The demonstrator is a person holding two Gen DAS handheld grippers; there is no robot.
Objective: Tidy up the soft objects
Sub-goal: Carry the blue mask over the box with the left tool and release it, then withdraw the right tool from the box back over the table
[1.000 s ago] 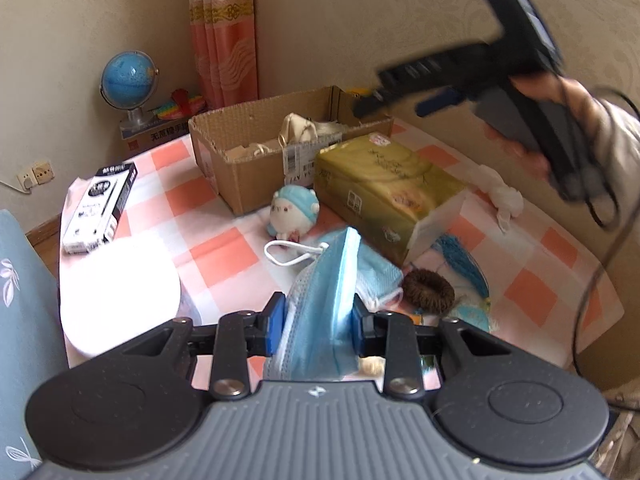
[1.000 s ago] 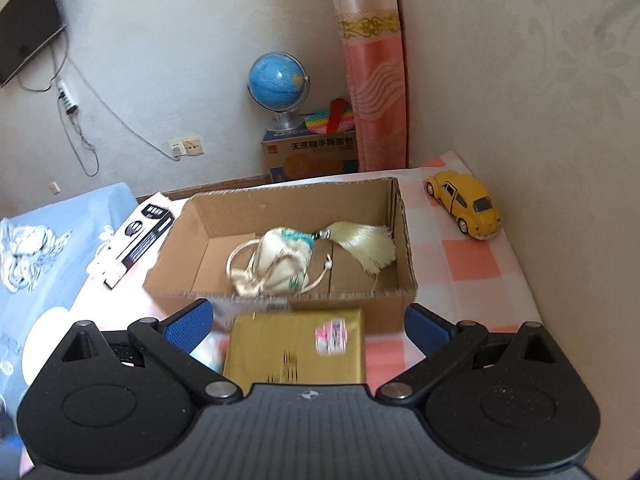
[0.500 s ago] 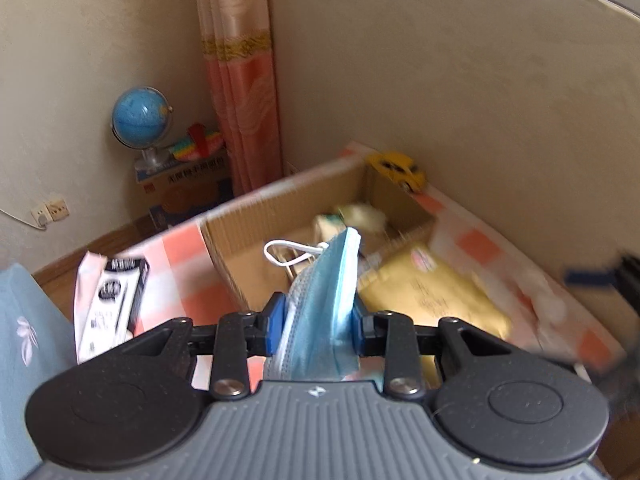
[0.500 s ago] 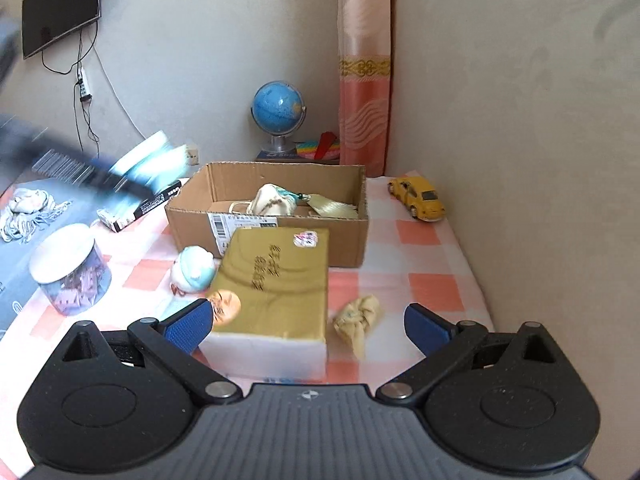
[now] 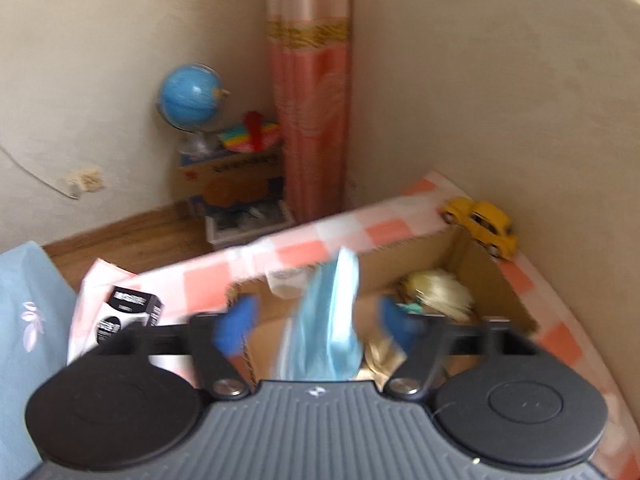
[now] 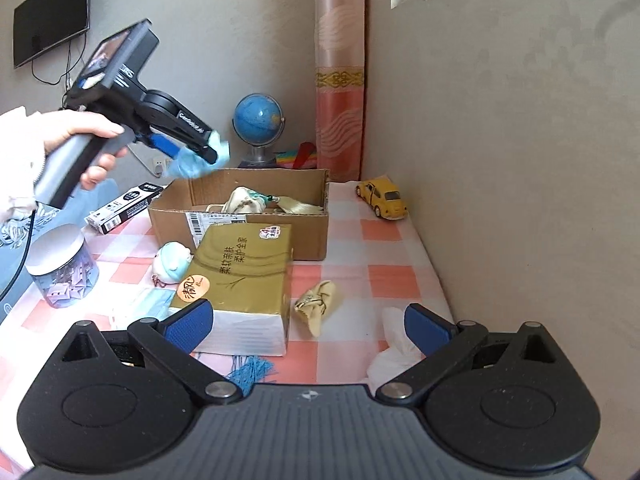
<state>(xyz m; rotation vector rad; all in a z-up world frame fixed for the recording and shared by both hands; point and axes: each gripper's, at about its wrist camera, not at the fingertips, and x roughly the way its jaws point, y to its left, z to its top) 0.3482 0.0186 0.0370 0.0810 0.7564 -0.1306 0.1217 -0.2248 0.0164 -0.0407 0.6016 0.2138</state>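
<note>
In the left wrist view my left gripper (image 5: 318,318) is open over the cardboard box (image 5: 488,280), and the blue face mask (image 5: 328,320) hangs loose between the spread fingers. From the right wrist view the left gripper (image 6: 208,152) is above the box's (image 6: 248,236) left rear corner with the mask (image 6: 192,164) at its tip. A cream pouch with a tassel (image 6: 244,202) lies in the box. My right gripper (image 6: 308,326) is open and empty, low over the table near a beige pouch (image 6: 318,304).
A gold tissue pack (image 6: 236,276) lies before the box. Around it are a small plush (image 6: 170,262), another blue mask (image 6: 150,306), a white cloth (image 6: 394,340), blue tassel (image 6: 250,370), a jar (image 6: 62,266), a black carton (image 6: 126,202) and a yellow toy car (image 6: 382,198). A wall is at the right.
My left gripper has moved forward over the box and opened, so the mask is no longer pinched. My right gripper has pulled back slightly and stays open.
</note>
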